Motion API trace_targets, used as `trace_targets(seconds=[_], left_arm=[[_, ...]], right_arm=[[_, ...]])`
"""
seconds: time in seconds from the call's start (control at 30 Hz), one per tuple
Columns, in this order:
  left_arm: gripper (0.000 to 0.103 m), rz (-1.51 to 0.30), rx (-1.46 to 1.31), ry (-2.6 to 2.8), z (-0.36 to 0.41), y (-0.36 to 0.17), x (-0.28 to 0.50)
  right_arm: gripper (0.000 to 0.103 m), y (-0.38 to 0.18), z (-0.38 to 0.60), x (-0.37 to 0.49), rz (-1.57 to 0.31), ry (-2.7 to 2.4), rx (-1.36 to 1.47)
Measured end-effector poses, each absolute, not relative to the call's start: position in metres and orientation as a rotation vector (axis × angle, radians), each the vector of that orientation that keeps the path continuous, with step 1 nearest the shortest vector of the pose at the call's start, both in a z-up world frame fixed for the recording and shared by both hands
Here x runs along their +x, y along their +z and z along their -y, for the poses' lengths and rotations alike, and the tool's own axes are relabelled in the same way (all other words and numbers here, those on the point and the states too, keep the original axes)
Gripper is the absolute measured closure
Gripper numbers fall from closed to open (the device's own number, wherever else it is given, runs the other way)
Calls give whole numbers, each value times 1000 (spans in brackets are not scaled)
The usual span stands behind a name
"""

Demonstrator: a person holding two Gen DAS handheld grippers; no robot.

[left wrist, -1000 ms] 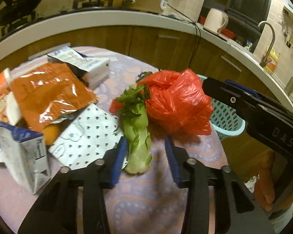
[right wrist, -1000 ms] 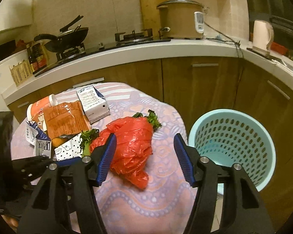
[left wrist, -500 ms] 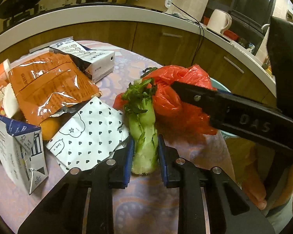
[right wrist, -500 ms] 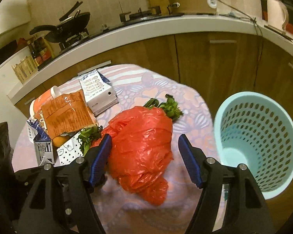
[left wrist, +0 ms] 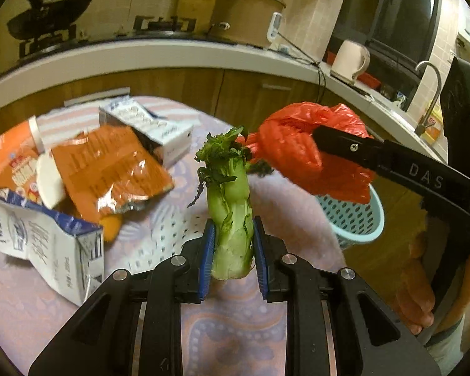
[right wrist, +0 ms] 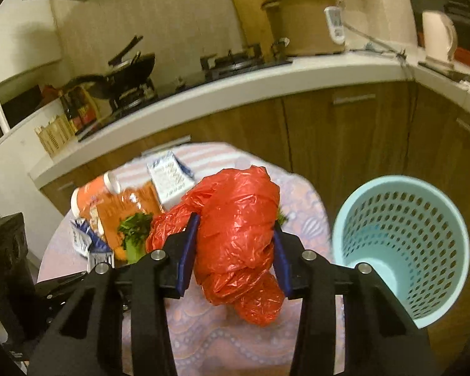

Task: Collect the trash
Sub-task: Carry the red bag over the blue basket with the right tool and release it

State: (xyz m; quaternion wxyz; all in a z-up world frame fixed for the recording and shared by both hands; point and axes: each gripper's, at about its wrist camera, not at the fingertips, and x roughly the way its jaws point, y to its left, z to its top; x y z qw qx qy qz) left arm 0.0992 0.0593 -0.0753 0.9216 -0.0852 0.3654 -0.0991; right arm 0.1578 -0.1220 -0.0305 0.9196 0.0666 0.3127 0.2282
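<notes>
While the round table with its lilac patterned cloth is crowded with litter, both handheld grippers have something between their blue pads. The left gripper is clamped on the pale stem end of a bok choy, which stands nearly upright between the fingers with its ragged dark leaves at the top — its base looks clear of the cloth. The right gripper has a crumpled red plastic bag between its jaws, which are closing; the pads press into the bag's sides, and its lower end hangs below them over the cloth. Seen from the left wrist, the bag is up in the air just right of the bok choy's leaves, in front of the pale blue perforated waste basket that stands on the floor just beside the table's right edge. On the table's left side lie an orange foil snack wrapper, a torn-open blue-and-white milk carton nearest the camera, a second white carton farther back on its side, and a white polka-dot paper just beside the left fingers. Behind the table runs a white-topped counter on wooden cabinets — a rice cooker and a wok sit on it.
</notes>
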Motion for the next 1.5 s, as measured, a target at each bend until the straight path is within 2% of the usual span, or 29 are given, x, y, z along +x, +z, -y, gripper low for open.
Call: trace_targets(seconds=[0.23,0.6,1.03,1.3,1.43,1.47,1.5], left_arm=[[81,-727,-140,-243,-34,-52,111],[81,-758,-71,-353,52,-43,174],[81,-904,-28,-440,140,-104,252],[81,-964,-38,-459,155,-136,271],[71,-957,-38,-456,152,-136,274],[59,-951,-36,-451,153,-134,273],[52,-944,-38,-446,151,-133,271]], right_arm=[[64,-15,164,165,-601,374,156],[64,-32,248,194,-627,183,187],[64,-118,319,242,-809,30,239],[61,-144,320,262,-877,28,215],[58,-149,318,266,-898,34,223],[56,-149,318,266,-900,33,226],[54,-150,319,265,-903,30,229]])
